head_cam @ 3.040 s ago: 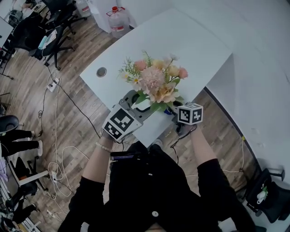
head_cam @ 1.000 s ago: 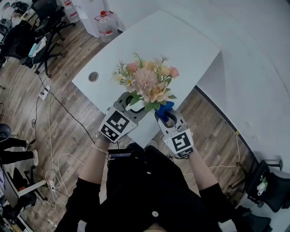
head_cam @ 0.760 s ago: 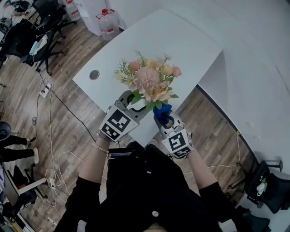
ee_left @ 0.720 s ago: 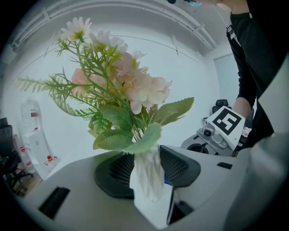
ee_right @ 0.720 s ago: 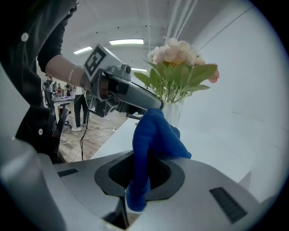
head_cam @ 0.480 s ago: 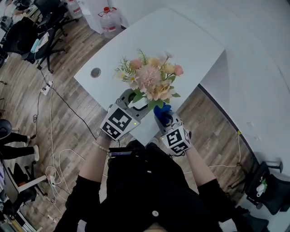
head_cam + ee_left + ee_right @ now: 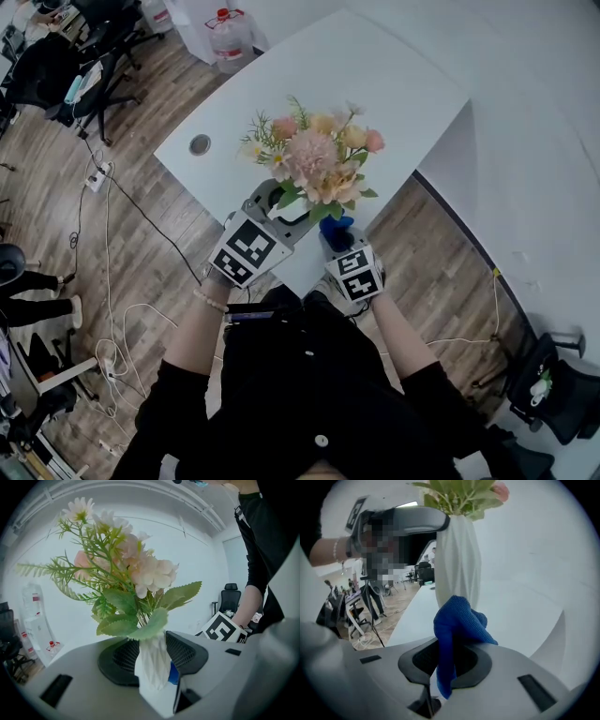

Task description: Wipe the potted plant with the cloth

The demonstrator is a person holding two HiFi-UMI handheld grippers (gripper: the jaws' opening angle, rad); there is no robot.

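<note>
So the potted plant (image 7: 314,169) (fake pink and peach flowers with green leaves) sits near the front edge of the white table (image 7: 375,75), in a ridged white vase (image 7: 459,559). The left gripper (image 7: 277,202) is clamped on that vase, one pad on each side, and the vase stands upright. The right gripper (image 7: 452,660) is pinching a blue cloth (image 7: 457,620), which bunches up out of the jaws right at the lower part of the vase. I can't tell if it's actually touching. As for print, all I can make out is the black-and-white square markers on both gripper cubes. The label on the red-capped water jug (image 7: 228,26) on the floor past the table is too small to read.
</note>
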